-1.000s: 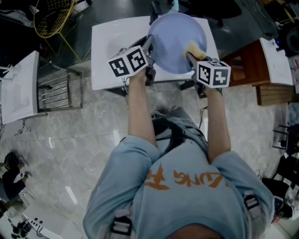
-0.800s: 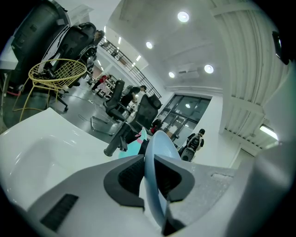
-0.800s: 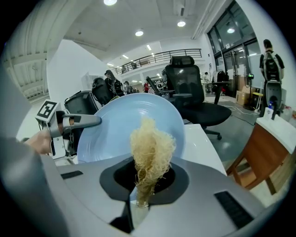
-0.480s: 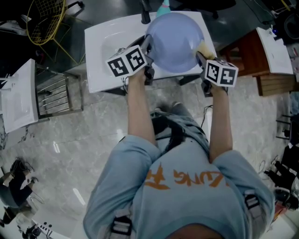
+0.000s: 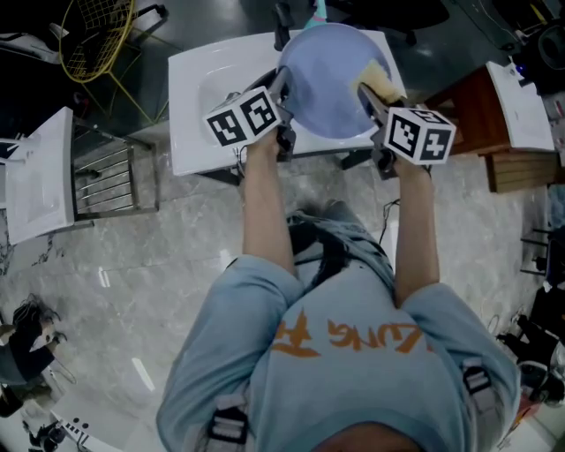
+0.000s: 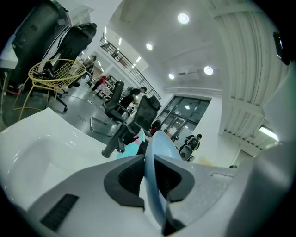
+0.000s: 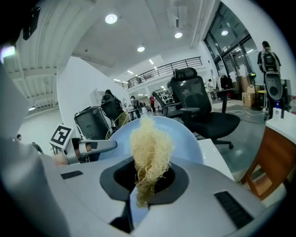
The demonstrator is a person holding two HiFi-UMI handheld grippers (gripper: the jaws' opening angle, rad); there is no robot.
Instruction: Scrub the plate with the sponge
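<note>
A pale blue plate (image 5: 331, 79) is held up over a white sink (image 5: 199, 84). My left gripper (image 5: 284, 104) is shut on the plate's left rim; in the left gripper view the plate (image 6: 157, 171) stands edge-on between the dark pads. My right gripper (image 5: 369, 99) is shut on a yellowish fibrous sponge (image 5: 378, 79), which lies against the right side of the plate's face. The right gripper view has the sponge (image 7: 149, 152) sticking up between the jaws, with the plate (image 7: 185, 139) right behind it.
The sink has a dark tap (image 5: 287, 13) at its far edge. A metal rack (image 5: 106, 172) and a white cabinet (image 5: 35, 177) stand to the left, with a yellow wire chair (image 5: 93, 35) beyond them. A wooden stand (image 5: 481, 124) is to the right. Office chairs and people fill the room behind.
The sponge has moved over the plate: from its face out to the right rim half a second ago, then back inward and a little up. The left gripper keeps the plate nearly still.
</note>
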